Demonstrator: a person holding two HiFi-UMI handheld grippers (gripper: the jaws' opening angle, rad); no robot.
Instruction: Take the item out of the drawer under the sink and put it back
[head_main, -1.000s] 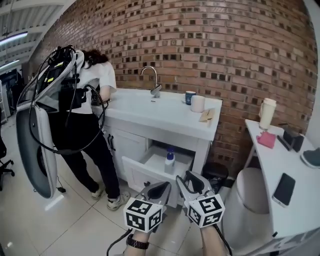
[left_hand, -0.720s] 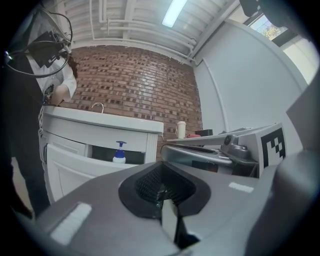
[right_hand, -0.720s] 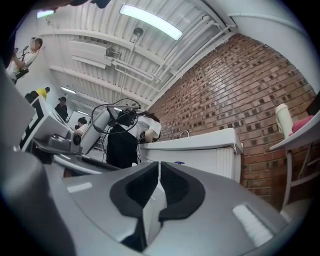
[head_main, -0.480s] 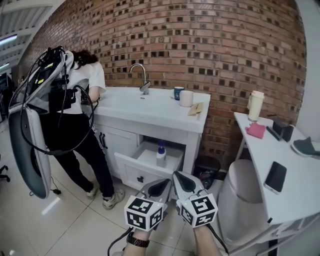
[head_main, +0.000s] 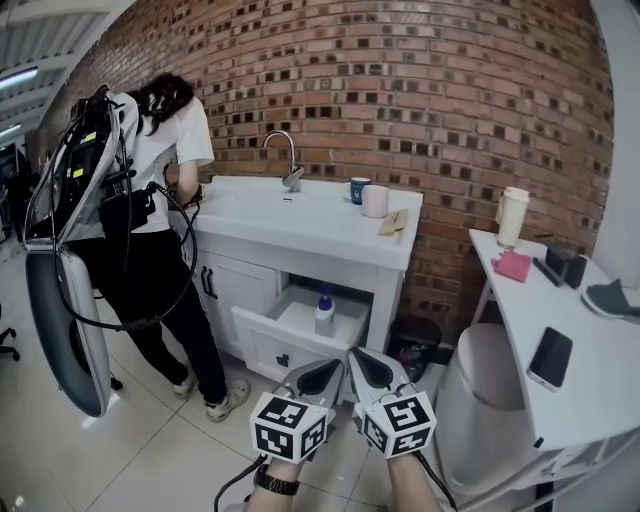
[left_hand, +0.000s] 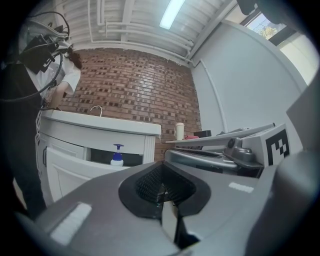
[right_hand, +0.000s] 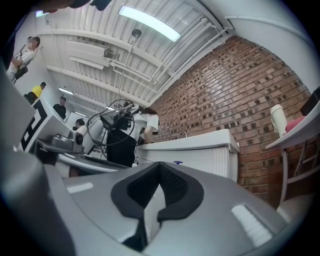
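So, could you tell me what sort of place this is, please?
Probably a mock washroom in a lab or workshop: a white sink cabinet with a faucet against a brick wall, beside a desk holding a phone, under strip lights.

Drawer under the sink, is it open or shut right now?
Open: the drawer is pulled out from the white vanity, and a blue-capped pump bottle stands upright inside.

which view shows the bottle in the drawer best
Head view: the bottle stands in full sight in the open drawer. The left gripper view shows it smaller, its base behind the drawer front. The right gripper view shows only its blue pump tip.
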